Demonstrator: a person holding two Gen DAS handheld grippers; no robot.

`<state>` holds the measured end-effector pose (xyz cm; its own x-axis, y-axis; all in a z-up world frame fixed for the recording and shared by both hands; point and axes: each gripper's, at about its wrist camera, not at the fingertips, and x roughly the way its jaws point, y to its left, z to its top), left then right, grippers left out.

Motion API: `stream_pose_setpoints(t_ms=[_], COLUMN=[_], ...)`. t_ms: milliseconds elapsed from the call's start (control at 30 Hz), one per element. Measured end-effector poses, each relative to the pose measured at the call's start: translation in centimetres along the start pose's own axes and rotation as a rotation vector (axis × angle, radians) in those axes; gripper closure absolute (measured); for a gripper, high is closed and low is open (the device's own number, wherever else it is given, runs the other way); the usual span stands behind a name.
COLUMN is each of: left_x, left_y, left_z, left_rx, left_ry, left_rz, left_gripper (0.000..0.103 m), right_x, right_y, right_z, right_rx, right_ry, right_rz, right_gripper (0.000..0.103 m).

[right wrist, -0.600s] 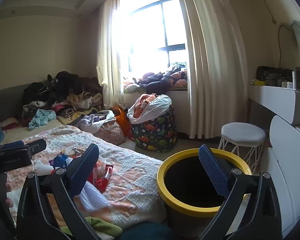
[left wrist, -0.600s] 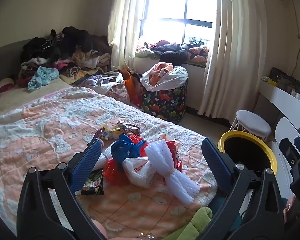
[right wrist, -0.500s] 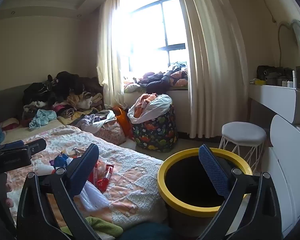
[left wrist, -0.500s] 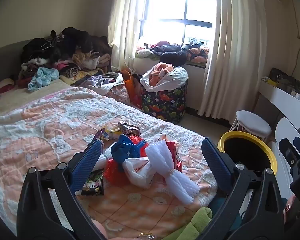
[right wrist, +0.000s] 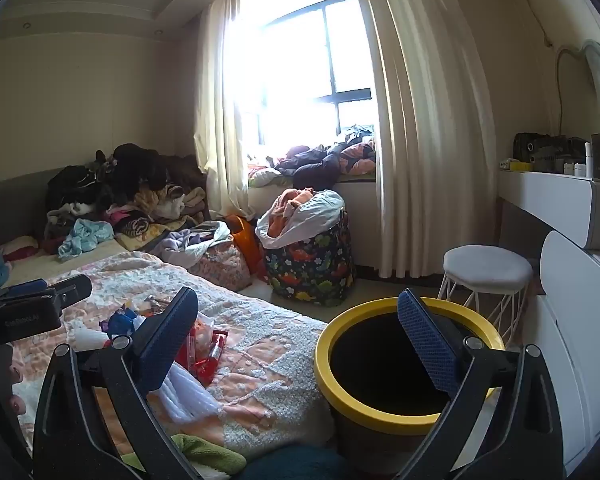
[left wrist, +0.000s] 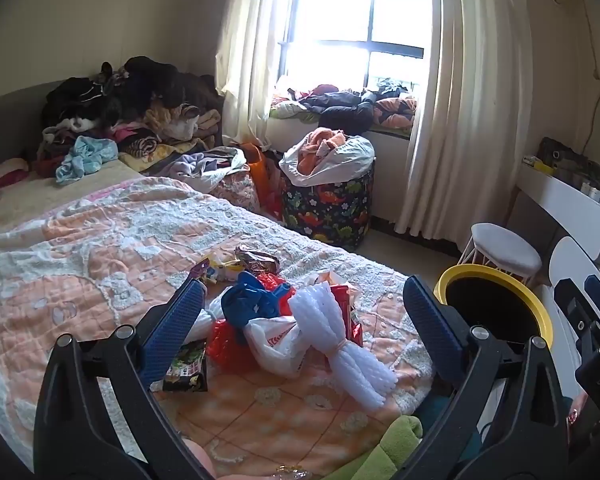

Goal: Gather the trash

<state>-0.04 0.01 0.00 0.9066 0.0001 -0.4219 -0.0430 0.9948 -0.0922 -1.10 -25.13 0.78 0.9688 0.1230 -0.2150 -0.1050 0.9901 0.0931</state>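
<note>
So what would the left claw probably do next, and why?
Probably ease the open left gripper down onto the white foam netting bundle. It lies nearest in the litter on the bedspread, both grippers are empty, and the yellow-rimmed bin stands open alongside.

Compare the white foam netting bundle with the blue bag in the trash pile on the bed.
The white foam netting bundle is long, ribbed and tied at its waist; the blue bag is crumpled into a small wad. The bundle lies nearer the bed's foot, the bag behind it. Both rest on the bedspread, ungripped.
</note>
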Motion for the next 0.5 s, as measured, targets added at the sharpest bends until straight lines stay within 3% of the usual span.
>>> stream_pose_setpoints(t_ms=[500], left_x=[-0.03], left_y=[-0.01], left_z=[-0.01], left_rx=[0.001], left_ry=[-0.003], left_rz=[0.0], left_gripper=[0.011], right_x=[0.06], right_y=[-0.09], right_z=[0.02], right_rx=[0.002], right_ry=[-0.005], right_rz=[-0.001], right_gripper=[0.006])
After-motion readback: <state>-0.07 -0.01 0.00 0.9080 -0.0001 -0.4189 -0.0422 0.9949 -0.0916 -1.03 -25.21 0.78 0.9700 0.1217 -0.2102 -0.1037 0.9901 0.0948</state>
